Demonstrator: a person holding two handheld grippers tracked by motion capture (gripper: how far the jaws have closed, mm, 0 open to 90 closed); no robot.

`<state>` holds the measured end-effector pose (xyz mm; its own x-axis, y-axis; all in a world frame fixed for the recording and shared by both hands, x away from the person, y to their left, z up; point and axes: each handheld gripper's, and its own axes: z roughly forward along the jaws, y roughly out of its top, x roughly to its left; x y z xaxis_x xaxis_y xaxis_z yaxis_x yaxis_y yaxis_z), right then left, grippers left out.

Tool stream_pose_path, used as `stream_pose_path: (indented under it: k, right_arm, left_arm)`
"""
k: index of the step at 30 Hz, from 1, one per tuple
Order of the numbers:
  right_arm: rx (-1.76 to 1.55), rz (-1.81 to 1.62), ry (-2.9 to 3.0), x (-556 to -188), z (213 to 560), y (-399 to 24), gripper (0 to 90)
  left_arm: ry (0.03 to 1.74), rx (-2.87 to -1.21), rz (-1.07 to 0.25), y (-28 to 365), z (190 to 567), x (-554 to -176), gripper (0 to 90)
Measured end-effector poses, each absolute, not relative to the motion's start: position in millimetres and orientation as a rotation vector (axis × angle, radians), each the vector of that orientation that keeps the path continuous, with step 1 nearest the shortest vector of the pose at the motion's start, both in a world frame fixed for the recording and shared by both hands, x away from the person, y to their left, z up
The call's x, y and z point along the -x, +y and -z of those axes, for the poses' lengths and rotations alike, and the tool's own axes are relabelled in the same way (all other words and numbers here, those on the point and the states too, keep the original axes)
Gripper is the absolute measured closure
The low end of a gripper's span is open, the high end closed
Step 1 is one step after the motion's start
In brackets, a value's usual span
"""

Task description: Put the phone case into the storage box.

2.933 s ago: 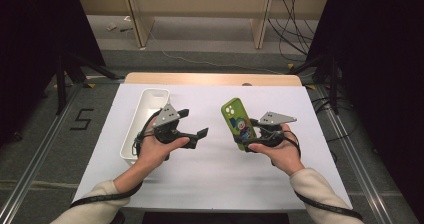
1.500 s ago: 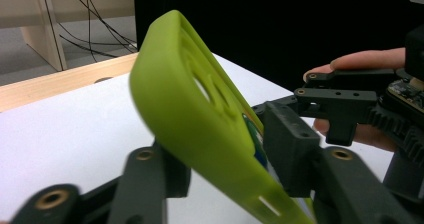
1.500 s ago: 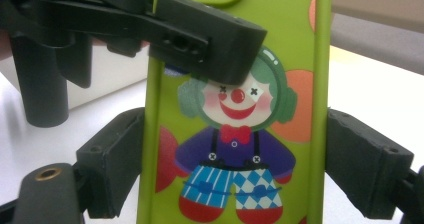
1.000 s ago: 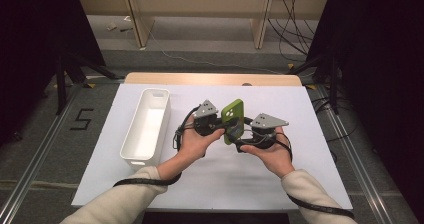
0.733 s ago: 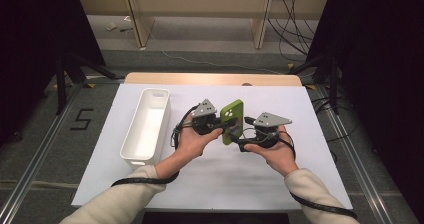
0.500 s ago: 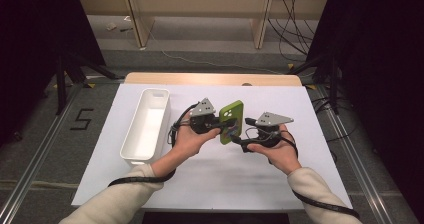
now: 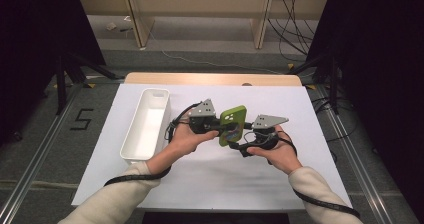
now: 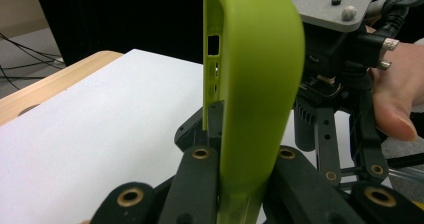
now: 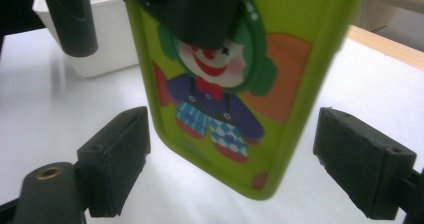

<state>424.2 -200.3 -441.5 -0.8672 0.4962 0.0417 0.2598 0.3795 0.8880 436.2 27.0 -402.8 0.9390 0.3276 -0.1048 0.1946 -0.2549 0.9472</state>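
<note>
Left gripper fingers are clamping a matte, rounded lime-green phone case above the white surface. Right gripper fingers are sitting apart around its clown print, not touching; no readable writing.

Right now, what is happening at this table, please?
A person is passing a green phone case from one gripper to the other above the white table. The left gripper is shut on the case's thin edge. The right gripper stands open, its pads apart from the case on both sides. A white bin sits to the left.
</note>
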Motion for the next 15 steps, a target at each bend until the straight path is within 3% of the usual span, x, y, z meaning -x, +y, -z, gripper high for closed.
stream_pose_path:
  k: [7,15]
  right_arm:
    - [-0.660,-1.529,2.429,-425.2,443.6,-199.3,20.2]
    - [-0.657,-1.591,2.449,-427.7,446.1,-201.8,38.0]
  left_arm:
    - [0.363,-1.845,-0.120,24.6,403.2,-434.4,86.0]
    - [0.351,-1.840,-0.123,25.3,402.1,-434.7,86.0]
